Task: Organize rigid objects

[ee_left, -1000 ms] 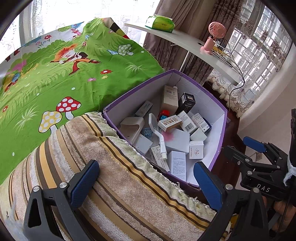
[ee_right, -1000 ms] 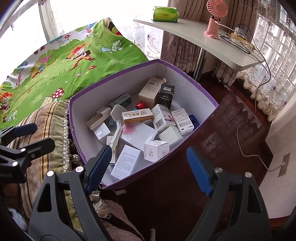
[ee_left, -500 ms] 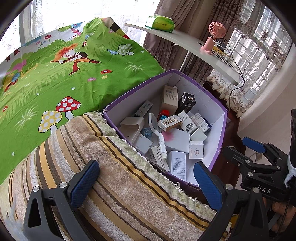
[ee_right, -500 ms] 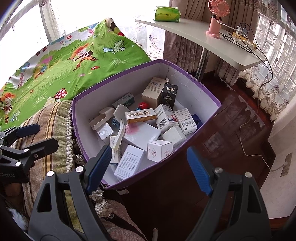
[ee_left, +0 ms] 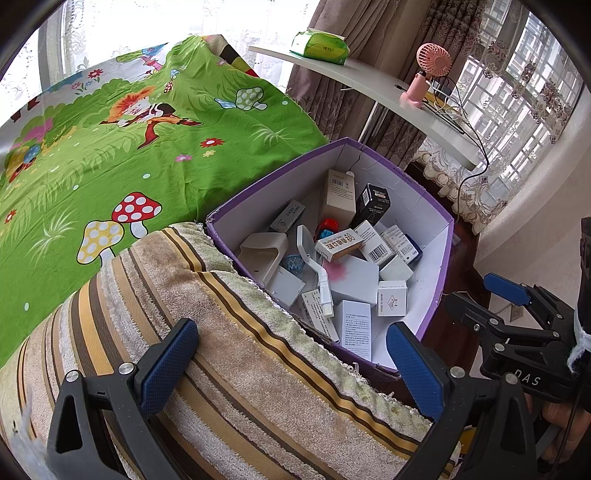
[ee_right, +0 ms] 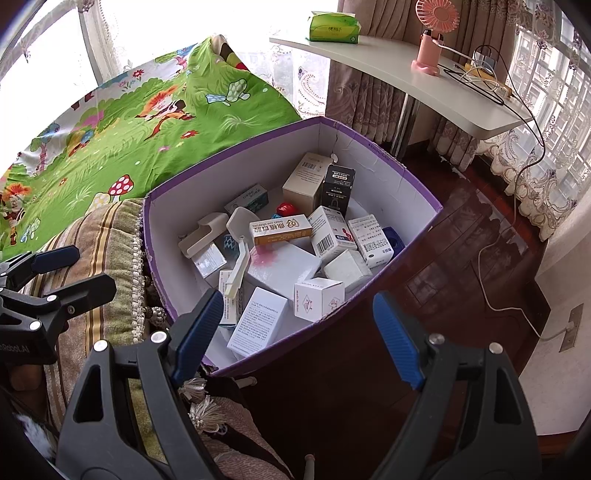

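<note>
A purple cardboard box with white inner walls holds several small cartons, among them a yellow-and-white one, a black one and a white plastic holder. My left gripper hovers open over a striped towel, short of the box's near corner, with nothing between its fingers. My right gripper is open above the box's near rim, also with nothing in it. Each gripper shows at the edge of the other's view.
The box stands beside a bed with a green cartoon sheet. A white desk at the back carries a pink fan, a green tissue pack and cables. Dark wooden floor lies to the right.
The right wrist view has shifted slightly, so the box sits a little further right in it. The left wrist view is unchanged. Both grippers stay open.
</note>
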`<action>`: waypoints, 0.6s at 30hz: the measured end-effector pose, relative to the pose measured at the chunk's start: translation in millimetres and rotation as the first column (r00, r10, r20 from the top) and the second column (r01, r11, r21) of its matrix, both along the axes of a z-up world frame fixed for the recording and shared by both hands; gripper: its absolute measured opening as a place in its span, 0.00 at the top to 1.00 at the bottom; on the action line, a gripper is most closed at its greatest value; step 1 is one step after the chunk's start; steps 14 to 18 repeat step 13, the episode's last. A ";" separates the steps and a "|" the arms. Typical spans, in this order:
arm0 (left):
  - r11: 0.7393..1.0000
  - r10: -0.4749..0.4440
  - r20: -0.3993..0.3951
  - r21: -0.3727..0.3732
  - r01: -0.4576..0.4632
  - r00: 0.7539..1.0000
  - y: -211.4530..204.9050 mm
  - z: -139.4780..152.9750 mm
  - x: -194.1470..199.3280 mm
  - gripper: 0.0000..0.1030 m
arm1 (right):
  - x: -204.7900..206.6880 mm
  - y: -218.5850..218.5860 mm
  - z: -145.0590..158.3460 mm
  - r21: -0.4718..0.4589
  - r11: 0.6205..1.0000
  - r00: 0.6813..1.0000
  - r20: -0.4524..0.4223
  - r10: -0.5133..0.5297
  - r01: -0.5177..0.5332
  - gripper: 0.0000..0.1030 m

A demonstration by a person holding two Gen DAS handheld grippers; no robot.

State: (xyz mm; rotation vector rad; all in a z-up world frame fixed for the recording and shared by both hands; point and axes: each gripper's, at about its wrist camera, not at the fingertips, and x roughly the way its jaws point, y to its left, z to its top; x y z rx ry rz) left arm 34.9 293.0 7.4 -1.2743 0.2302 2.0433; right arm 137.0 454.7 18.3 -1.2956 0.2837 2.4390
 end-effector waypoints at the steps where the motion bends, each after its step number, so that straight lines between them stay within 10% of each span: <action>1: 1.000 0.000 0.000 0.000 0.000 1.000 -0.1 0.1 -0.2 0.00 | 0.0 0.0 0.1 0.000 1.000 1.000 0.000 0.000 0.000 0.17; 18: 1.000 -0.001 -0.003 -0.001 0.001 1.000 1.3 0.2 2.0 0.00 | 0.8 -1.3 -2.1 0.002 1.000 1.000 0.002 0.000 0.000 0.17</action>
